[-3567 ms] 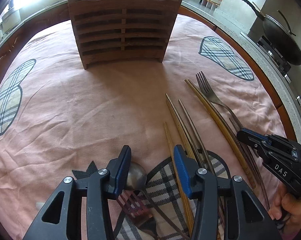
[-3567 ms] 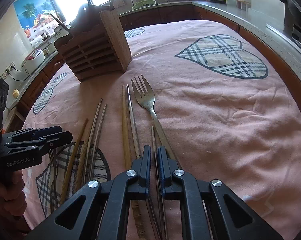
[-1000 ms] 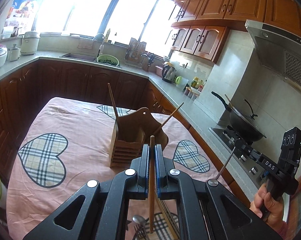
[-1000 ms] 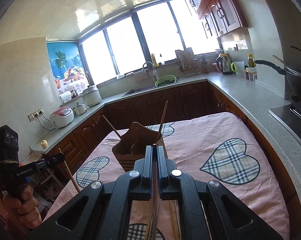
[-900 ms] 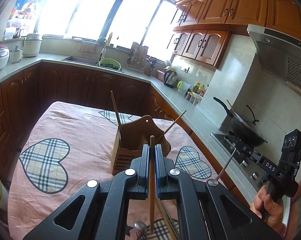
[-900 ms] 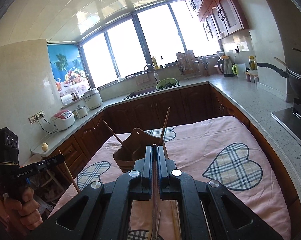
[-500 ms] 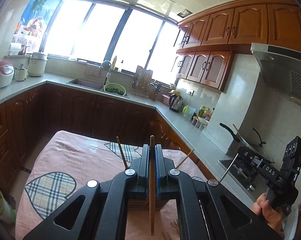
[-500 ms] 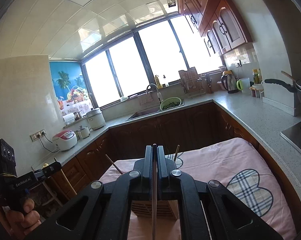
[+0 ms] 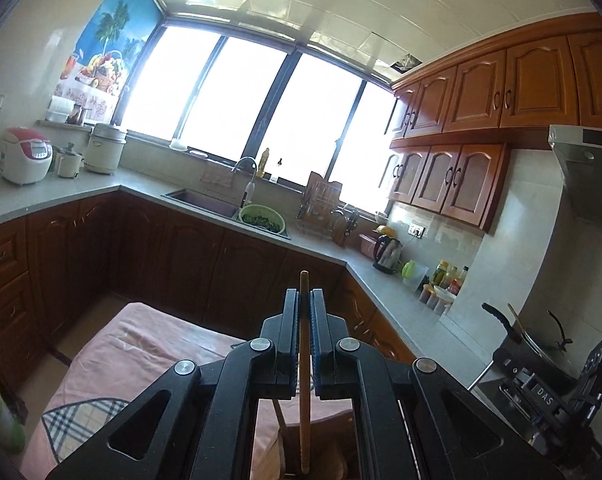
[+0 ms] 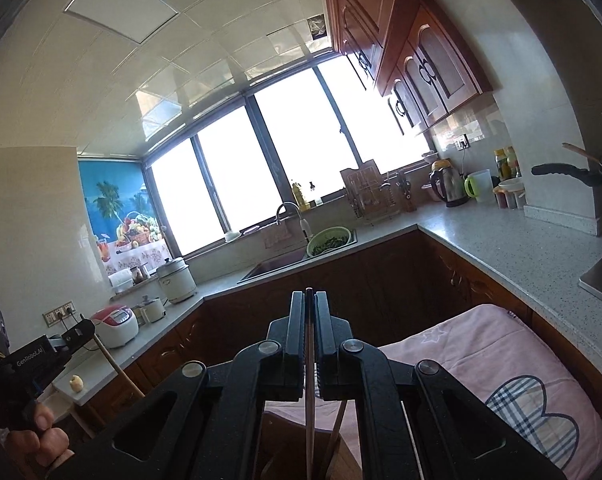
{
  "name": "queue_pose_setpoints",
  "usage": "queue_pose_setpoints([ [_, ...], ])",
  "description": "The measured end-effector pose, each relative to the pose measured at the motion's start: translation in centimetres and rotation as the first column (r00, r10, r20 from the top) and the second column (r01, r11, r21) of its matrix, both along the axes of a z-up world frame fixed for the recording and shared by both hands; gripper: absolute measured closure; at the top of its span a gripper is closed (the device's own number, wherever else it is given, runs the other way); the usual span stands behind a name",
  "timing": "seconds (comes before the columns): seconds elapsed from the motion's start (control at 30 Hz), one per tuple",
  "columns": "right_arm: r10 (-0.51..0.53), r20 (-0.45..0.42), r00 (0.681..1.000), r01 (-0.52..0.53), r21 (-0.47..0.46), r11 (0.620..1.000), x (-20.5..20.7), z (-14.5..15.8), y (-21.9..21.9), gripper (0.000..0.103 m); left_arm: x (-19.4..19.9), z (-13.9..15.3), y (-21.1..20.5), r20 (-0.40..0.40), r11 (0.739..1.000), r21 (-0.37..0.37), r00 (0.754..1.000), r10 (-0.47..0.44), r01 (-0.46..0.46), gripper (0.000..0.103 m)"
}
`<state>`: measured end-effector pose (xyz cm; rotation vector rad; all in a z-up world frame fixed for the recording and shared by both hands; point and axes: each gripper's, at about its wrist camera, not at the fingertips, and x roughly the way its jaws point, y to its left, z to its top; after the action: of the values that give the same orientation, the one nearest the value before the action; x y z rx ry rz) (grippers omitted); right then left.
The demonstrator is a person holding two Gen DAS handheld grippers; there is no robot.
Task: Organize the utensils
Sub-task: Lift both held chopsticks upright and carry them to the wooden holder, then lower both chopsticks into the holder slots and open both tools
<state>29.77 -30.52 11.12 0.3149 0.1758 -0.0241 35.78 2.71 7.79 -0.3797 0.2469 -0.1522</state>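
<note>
My left gripper (image 9: 304,300) is shut on a wooden chopstick (image 9: 304,400) that stands upright, its lower end just above the wooden utensil holder (image 9: 289,454) at the bottom edge. My right gripper (image 10: 309,300) is shut on a thin dark chopstick (image 10: 309,408) that hangs down towards the holder (image 10: 345,466), where another chopstick (image 10: 336,428) leans. In the left wrist view the right gripper (image 9: 501,362) shows at far right. At far left of the right wrist view is the left gripper (image 10: 83,327), held by a hand (image 10: 41,440).
The pink heart-print tablecloth (image 9: 141,344) covers the table (image 10: 481,344) below. Dark cabinets and a grey counter with a sink (image 9: 205,204) wrap around behind. A wok (image 9: 533,344) sits on the stove at the right, a kettle (image 10: 445,184) on the counter.
Both grippers have moved forward over the holder, each with its chopstick. The holder has slid to the bottom edge of both views and more of the kitchen ceiling shows.
</note>
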Motion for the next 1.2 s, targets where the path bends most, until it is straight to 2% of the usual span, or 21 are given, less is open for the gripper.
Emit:
queue_pose_setpoints([
  [0.1, -0.038, -0.005, 0.999, 0.038, 0.030, 0.999, 0.6, -2.0, -0.6, 0.099, 1.5, -2.9, -1.0, -0.038, 0.998, -0.025, 0.997, 0.060, -0.061, 0.100],
  [0.23, -0.064, -0.035, 0.997, 0.066, 0.080, 0.995, 1.2, -4.8, -1.4, 0.099, 2.9, -6.1, -2.5, -0.083, 0.993, -0.062, 0.992, 0.091, -0.096, 0.100],
  [0.33, -0.065, -0.053, 0.997, 0.070, 0.102, 0.992, 1.6, -6.3, -1.4, 0.099, 3.9, -7.7, -3.8, -0.117, 0.991, -0.083, 0.989, 0.094, -0.104, 0.100],
  [0.43, -0.052, -0.078, 0.996, 0.060, 0.105, 0.993, 2.2, -7.3, -1.0, 0.099, 5.1, -8.3, -5.1, -0.138, 0.993, -0.068, 0.987, 0.085, -0.095, 0.100],
  [0.57, -0.022, -0.115, 0.993, 0.032, 0.086, 0.996, 2.8, -8.2, -0.4, 0.099, 6.6, -8.2, -6.4, -0.150, 0.997, -0.028, 0.987, 0.060, -0.065, 0.099],
  [0.83, 0.000, -0.149, 0.989, 0.011, 0.075, 0.997, 3.4, -7.9, -0.3, 0.099, 8.6, -6.4, -4.2, -0.181, 1.000, 0.012, 0.983, 0.022, -0.020, 0.099],
  [0.93, 0.007, -0.158, 0.987, 0.005, 0.074, 0.997, 3.5, -7.8, -0.3, 0.099, 7.9, -5.7, -2.2, -0.190, 1.000, 0.025, 0.981, 0.022, -0.018, 0.098],
  [1.07, 0.008, -0.165, 0.986, 0.004, 0.070, 0.998, 3.5, -7.8, -0.3, 0.099, 7.4, -5.7, -2.6, -0.208, 0.997, 0.075, 0.978, 0.031, -0.015, 0.098],
  [1.2, 0.013, -0.172, 0.985, -0.001, 0.070, 0.998, 3.6, -7.7, -0.5, 0.099, 7.3, -5.6, -2.5, -0.218, 0.998, 0.062, 0.976, 0.019, -0.006, 0.098],
])
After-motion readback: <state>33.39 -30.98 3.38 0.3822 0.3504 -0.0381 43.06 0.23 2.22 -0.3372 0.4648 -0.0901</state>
